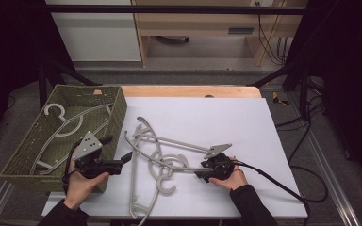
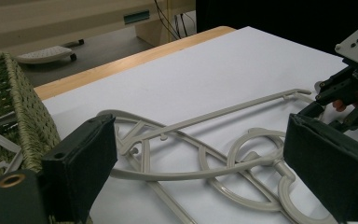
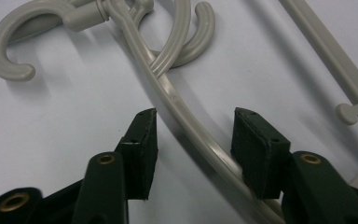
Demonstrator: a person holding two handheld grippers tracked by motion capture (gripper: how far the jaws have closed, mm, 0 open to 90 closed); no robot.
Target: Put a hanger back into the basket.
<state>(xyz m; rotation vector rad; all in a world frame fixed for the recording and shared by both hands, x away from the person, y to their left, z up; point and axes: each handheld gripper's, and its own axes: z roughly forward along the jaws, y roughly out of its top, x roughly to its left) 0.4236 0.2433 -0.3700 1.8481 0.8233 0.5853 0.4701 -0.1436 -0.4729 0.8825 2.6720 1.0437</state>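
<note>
Several grey plastic hangers point(image 1: 156, 155) lie tangled on the white sheet in the middle of the table. My right gripper point(image 1: 200, 170) is low at their right side, and its jaws straddle the curved arm of one hanger point(image 3: 168, 88). In the right gripper view the gripper point(image 3: 196, 116) has a gap on the left of that arm, and the arm runs close along the right pad point(image 3: 256, 149). My left gripper point(image 1: 121, 148) hovers open beside the basket, pointing at the pile point(image 2: 205, 172) with nothing between its pads. The right gripper point(image 2: 349, 93) also appears in the left gripper view.
A green woven basket point(image 1: 118, 113) stands at the left edge of the table and holds more grey hangers point(image 1: 66, 122); its wall point(image 2: 23, 116) is close to my left jaw. Black cables trail off the table's right side. A wooden cabinet stands beyond the far edge.
</note>
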